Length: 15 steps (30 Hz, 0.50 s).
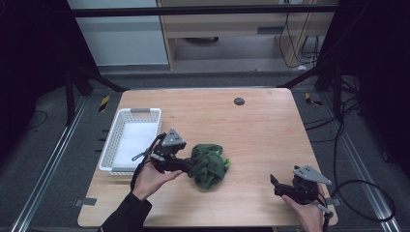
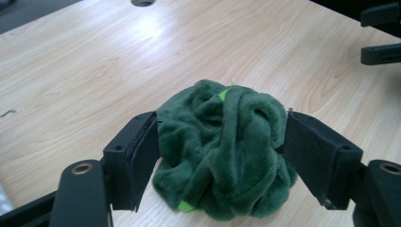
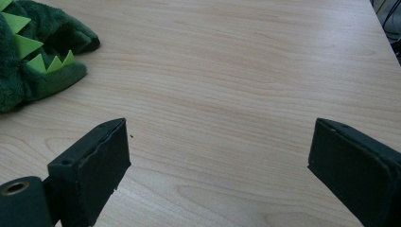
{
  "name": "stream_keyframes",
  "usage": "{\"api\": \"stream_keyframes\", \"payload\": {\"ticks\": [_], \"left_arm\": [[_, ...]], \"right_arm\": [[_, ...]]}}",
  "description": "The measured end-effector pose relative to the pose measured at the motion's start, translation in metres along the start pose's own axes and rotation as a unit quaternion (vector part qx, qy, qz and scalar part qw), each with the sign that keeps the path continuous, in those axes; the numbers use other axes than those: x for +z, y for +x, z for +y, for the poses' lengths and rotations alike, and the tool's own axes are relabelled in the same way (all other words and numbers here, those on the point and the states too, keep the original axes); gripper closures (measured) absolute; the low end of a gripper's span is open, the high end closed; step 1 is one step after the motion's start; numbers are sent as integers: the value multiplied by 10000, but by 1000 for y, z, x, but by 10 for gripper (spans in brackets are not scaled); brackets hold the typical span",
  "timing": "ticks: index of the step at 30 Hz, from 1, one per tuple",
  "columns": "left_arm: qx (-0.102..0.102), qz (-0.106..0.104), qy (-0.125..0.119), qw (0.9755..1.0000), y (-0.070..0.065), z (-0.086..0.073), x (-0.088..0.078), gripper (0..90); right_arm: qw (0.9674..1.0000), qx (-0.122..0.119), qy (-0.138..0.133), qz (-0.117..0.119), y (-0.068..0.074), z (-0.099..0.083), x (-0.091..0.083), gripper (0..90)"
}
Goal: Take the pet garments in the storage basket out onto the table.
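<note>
A crumpled dark green plush toy [image 1: 209, 165] with light green felt spikes lies on the wooden table, a little left of centre. My left gripper [image 1: 191, 166] reaches it from the left, held level. In the left gripper view the plush toy [image 2: 222, 151] sits between the two black pads, which stand at its sides without squeezing it; the left gripper [image 2: 220, 137] is open. My right gripper [image 1: 274, 186] rests near the front right corner, jaws wide apart over bare wood [image 3: 217, 156]. The plush toy's spiked edge [image 3: 33, 52] shows at the top left of the right gripper view.
A white plastic basket [image 1: 109, 145] stands at the table's left edge, just behind my left hand. A small round hole [image 1: 239, 101] marks the far middle of the tabletop. The right gripper's jaws [image 2: 380, 33] show far off in the left gripper view.
</note>
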State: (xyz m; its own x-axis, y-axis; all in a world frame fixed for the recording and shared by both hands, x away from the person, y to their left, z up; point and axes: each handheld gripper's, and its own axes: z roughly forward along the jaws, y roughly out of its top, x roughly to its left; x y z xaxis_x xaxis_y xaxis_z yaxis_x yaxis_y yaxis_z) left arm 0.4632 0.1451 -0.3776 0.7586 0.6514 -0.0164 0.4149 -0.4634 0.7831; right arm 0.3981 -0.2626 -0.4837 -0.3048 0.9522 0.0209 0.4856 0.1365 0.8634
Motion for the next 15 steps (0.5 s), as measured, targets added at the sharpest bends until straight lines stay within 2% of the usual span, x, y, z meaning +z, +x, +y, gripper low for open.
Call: {"api": "stream_keyframes", "payload": {"ticks": [7, 10, 15], "left_arm": [[-251, 122, -180, 9994, 8, -19, -11, 283], [-406, 244, -255, 9986, 13, -34, -17, 291], [-530, 387, -348, 9972, 15, -46, -23, 301]], "right_arm": [[10000, -31, -15, -26, -1, 0, 0, 62], [10000, -29, -19, -34, -1, 0, 0, 62], [10000, -12, -3, -29, 0, 0, 0, 62]]}}
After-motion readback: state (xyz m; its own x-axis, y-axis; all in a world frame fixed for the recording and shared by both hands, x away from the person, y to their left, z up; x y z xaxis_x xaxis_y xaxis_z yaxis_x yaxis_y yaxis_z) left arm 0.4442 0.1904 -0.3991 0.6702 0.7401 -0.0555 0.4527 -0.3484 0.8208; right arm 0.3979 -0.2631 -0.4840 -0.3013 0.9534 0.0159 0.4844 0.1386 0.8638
